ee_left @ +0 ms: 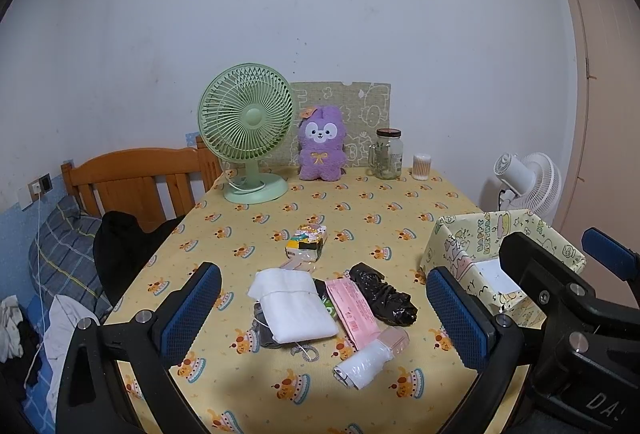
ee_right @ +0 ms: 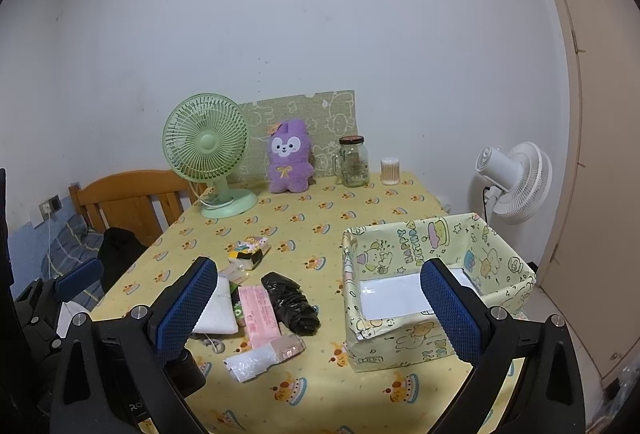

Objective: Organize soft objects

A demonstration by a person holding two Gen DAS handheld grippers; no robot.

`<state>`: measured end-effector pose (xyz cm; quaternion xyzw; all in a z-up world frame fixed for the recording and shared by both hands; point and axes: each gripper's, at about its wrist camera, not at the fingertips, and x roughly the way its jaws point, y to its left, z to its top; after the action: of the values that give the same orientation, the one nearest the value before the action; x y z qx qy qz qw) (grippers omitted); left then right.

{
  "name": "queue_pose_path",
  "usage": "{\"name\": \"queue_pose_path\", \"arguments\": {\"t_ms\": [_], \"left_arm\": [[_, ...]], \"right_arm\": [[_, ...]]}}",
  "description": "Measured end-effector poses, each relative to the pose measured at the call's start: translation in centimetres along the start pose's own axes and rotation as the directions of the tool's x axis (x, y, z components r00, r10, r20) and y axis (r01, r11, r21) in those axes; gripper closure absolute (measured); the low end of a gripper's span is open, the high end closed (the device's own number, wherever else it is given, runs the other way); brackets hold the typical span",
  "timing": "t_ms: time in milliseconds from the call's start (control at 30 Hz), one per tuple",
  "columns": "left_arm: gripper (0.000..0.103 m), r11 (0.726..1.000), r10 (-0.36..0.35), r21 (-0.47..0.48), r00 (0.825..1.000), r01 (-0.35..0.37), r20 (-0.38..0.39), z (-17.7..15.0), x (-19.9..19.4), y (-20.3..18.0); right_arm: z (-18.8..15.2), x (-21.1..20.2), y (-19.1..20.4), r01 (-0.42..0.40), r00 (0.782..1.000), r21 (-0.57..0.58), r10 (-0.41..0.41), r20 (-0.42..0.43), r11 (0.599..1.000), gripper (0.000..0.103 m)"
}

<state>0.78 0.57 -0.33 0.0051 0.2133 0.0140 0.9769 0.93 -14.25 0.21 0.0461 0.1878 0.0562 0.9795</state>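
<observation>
Two claws, left claw [ee_left: 332, 314] and right claw [ee_right: 332, 318], hover spread and empty above the table [ee_left: 360, 202]; soft items [ee_left: 294, 308] lie beside the patterned box [ee_right: 404, 246].

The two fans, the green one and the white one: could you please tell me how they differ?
The green fan stands on the table beside the purple plush; the white fan stands off the table, past its right edge. The green fan faces the cameras, showing its front grille; the white fan is turned away, showing its motor housing. Both have round cage grilles.
</observation>
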Motion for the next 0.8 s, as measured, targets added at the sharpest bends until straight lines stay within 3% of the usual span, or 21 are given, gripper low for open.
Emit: {"name": "queue_pose_path", "arguments": {"t_ms": [800], "left_arm": [[0.0,1.0,-0.007,0.008,1.0,0.007,0.006,0.21,-0.3,-0.22]], "right_arm": [[-0.12,-0.18,0.08,0.027,1.0,0.011,-0.028,0.006,1.0,0.0]]}}
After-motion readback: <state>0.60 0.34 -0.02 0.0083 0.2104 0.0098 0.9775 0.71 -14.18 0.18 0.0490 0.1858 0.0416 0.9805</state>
